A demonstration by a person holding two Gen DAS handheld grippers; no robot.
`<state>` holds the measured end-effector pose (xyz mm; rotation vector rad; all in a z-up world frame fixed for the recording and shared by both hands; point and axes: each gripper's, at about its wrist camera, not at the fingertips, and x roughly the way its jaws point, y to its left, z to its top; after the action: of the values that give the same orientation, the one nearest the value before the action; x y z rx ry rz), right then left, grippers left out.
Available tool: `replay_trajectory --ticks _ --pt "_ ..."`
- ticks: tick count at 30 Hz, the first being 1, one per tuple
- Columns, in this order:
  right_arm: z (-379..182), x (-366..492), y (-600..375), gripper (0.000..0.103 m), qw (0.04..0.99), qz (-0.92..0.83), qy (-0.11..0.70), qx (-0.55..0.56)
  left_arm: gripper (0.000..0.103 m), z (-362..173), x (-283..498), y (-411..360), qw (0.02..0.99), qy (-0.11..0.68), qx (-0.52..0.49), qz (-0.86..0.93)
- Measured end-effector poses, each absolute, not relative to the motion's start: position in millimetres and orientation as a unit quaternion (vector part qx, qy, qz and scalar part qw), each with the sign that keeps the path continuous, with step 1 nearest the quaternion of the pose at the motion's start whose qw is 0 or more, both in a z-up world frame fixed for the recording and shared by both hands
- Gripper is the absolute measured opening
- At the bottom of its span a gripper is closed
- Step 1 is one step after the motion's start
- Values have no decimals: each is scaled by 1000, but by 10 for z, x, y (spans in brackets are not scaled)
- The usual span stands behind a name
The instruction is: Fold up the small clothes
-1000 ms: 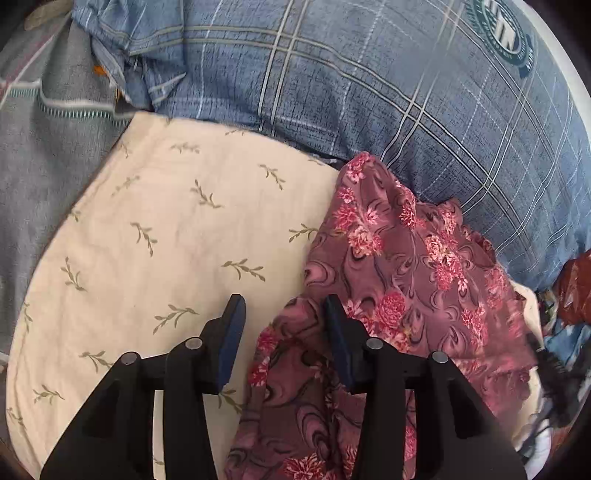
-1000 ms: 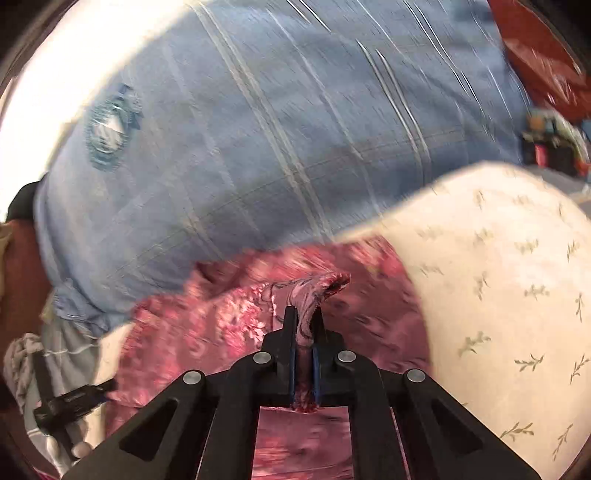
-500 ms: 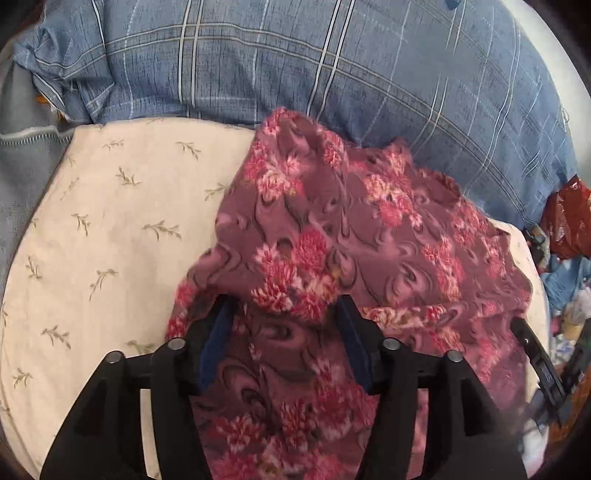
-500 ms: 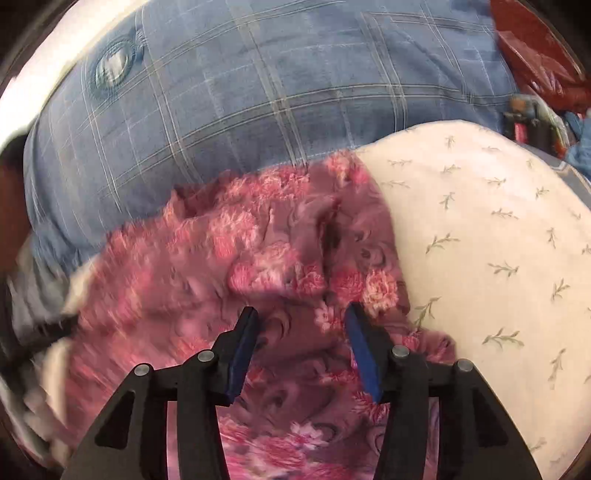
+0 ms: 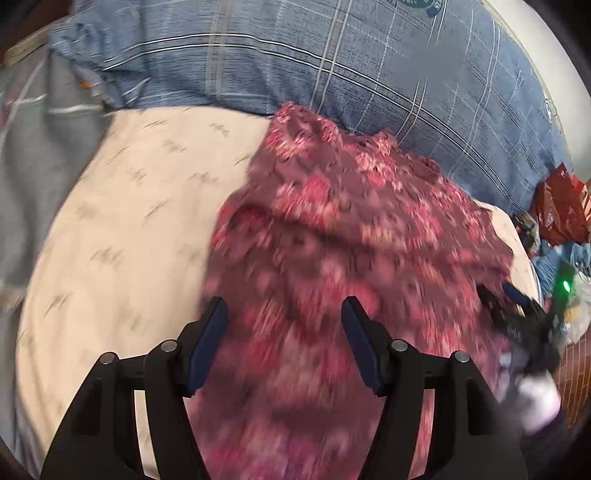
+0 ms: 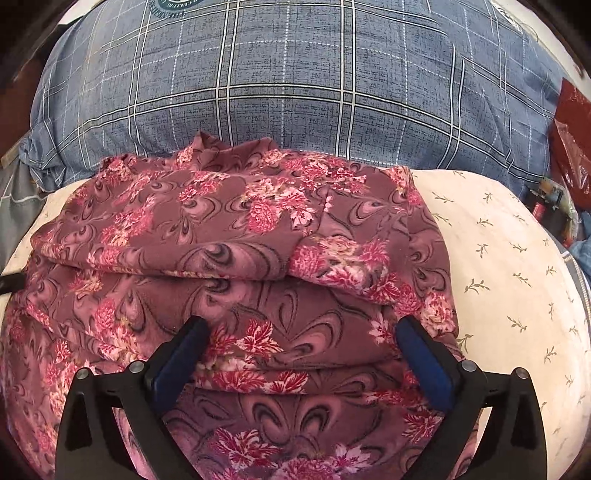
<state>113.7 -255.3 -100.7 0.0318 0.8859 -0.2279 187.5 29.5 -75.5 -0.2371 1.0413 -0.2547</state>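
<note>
Both claws stand empty over the cloth. Right gripper (image 6: 301, 363) has just been opening and now gapes wide, its blue pads spread above the maroon floral-print garment (image 6: 236, 266) with nothing pinched between them. Left gripper (image 5: 282, 343) has just been opening too, to a middling width; the garment (image 5: 332, 258) lies under and beyond its jaws, but the pads do not press on it, as far as the blur lets me judge.

The garment rests on the cream pillow with small green sprigs (image 6: 498, 258), bunched in soft layers, one doubled flap lying across its middle, its far edge against the blue plaid pillow with white lines (image 6: 295, 92).

I judge that a fold has just been laid and let go. The layers look uneven and the far edge is rumpled, so next I need to pick a clean edge or corner with each claw, at matching spots, and bring it over squarely, or press the flap flat first.

A dark round emblem (image 6: 177, 3) sits at the plaid pillow's top edge, but its lettering is cut off and I cannot read it. The red packet (image 6: 570, 147) at the right shows no legible writing.
</note>
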Motion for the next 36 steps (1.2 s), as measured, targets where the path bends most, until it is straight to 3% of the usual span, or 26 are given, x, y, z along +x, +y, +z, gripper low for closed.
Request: replay_trajectory --ticks 5,11,18,22,25,27,29,32,36 --pt "-969 1102 -2539 103 890 -103 444 29 64 -702 1495 767 831 523 -157 -105" --pt "-953 436 -2478 103 885 -78 456 54 64 -858 988 1046 794 574 -152 -130" --pt "-889 -672 -2891 101 876 -92 461 103 64 -1111 404 938 767 603 -130 -177" --pt "-1024 -1209 -3198 101 848 -84 489 187 73 -1101 280 750 779 591 -86 -192" --pt "-1156 -1423 -3174 100 829 -59 515 208 72 -1106 236 561 776 593 -44 -212" --pt "-1198 -1515 -3040 85 823 -28 529 205 63 -1099 196 417 777 587 -15 -226" --pt "-1156 -1545 -2862 75 832 -16 530 162 17 -1117 196 332 772 592 9 -230" --pt "-1130 -1499 -2672 6 825 47 541 160 7 -1111 223 331 770 597 15 -226" --pt "-1001 -1453 -2463 5 835 97 520 149 6 -1003 300 528 756 598 -71 -256"
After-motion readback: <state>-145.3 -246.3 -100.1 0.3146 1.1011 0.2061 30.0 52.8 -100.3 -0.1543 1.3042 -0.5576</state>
